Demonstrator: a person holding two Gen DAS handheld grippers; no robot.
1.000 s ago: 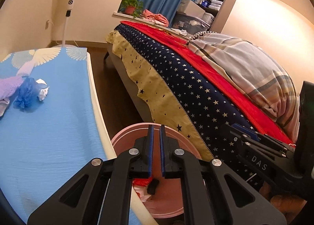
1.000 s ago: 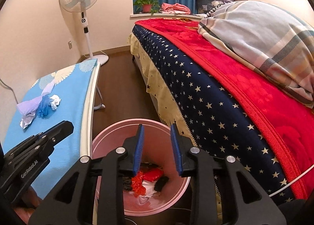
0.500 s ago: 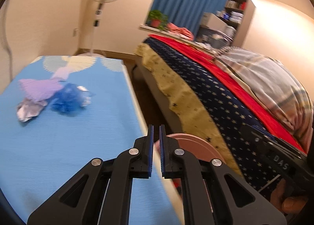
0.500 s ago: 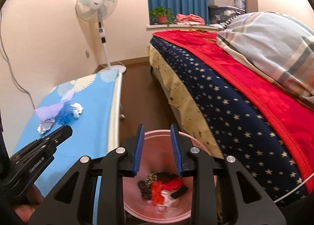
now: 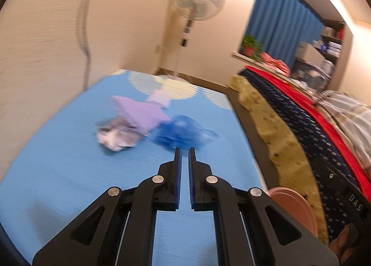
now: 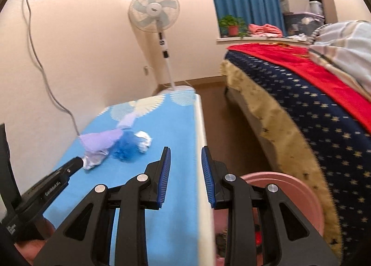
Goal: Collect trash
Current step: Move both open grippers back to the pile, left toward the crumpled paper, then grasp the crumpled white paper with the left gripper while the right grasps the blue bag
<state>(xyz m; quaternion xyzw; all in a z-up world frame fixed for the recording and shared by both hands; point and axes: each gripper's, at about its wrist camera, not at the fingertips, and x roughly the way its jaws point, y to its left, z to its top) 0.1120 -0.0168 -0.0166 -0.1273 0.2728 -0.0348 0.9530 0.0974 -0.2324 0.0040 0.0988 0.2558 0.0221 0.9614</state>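
Trash lies on the blue table [image 5: 69, 173]: a blue fluffy wad [image 5: 178, 133], a purple paper piece [image 5: 141, 115] and a crumpled silver wad [image 5: 116, 136]. My left gripper [image 5: 184, 150] is empty, its jaws nearly closed, just short of the blue wad. In the right wrist view the blue wad [image 6: 126, 145], the purple piece [image 6: 102, 140], a silver wad [image 6: 92, 161] and a white crumpled wad [image 6: 143, 141] lie left of my right gripper [image 6: 185, 150], which is open and empty over the table's right edge. The pink bin [image 6: 289, 187] holds red and dark trash.
A bed with a starred navy cover [image 6: 313, 115] runs along the right, with a floor gap between it and the table. A standing fan [image 6: 155, 15] is at the far wall. A cable [image 6: 41, 68] hangs down the left wall.
Both grippers swung left from over the pink bin toward the table. The left gripper now points at the trash pile, much closer. The view is motion-blurred.
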